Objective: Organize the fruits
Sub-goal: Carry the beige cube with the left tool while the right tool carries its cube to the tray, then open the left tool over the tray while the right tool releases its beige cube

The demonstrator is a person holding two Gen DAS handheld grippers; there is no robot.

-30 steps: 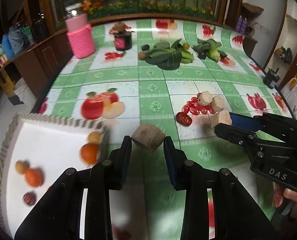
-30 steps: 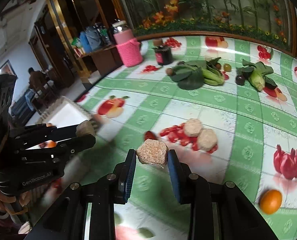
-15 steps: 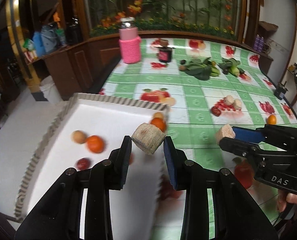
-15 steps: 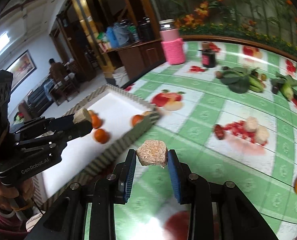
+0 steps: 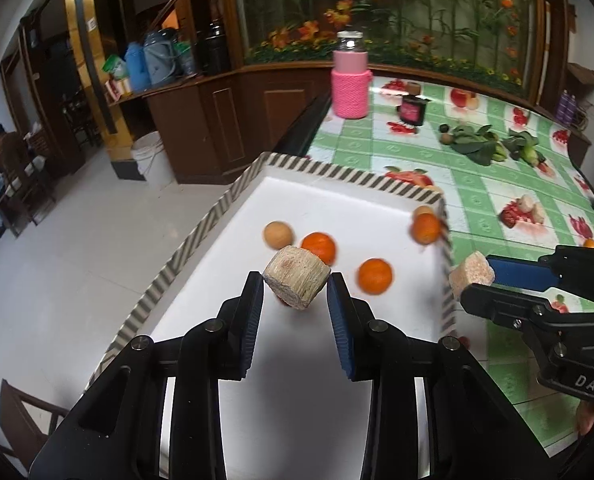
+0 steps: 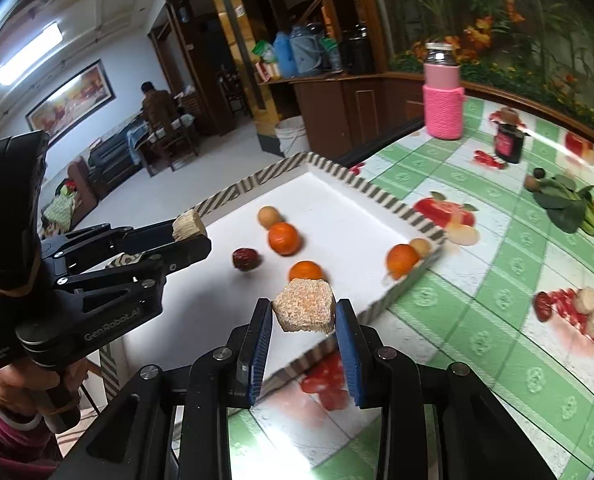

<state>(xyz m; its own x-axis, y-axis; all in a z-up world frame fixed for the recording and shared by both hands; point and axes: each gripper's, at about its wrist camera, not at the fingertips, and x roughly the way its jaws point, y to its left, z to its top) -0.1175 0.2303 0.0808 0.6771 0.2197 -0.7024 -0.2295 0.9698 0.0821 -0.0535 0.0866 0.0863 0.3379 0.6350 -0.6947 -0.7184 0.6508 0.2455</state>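
Note:
My left gripper (image 5: 295, 289) is shut on a beige fibrous chunk (image 5: 297, 282) and holds it above the white tray (image 5: 337, 174) with a striped rim. My right gripper (image 6: 304, 317) is shut on a tan fibrous chunk (image 6: 304, 312) above the tray's near edge (image 6: 413, 276). The tray holds oranges (image 5: 374, 275), a tan round fruit (image 5: 277, 234) and a dark red date (image 6: 245, 259). The right gripper also shows in the left wrist view (image 5: 473, 276), the left gripper in the right wrist view (image 6: 189, 236).
The tray lies at the left end of a green checked tablecloth (image 6: 477, 264). Two more beige chunks and a date (image 6: 577, 308) lie on the cloth. Further back stand a pink bottle (image 5: 351, 80), a dark jar (image 5: 412, 109) and leafy greens (image 5: 477, 146).
Both grippers have moved left from the middle of the table to over the tray, each still holding its chunk.

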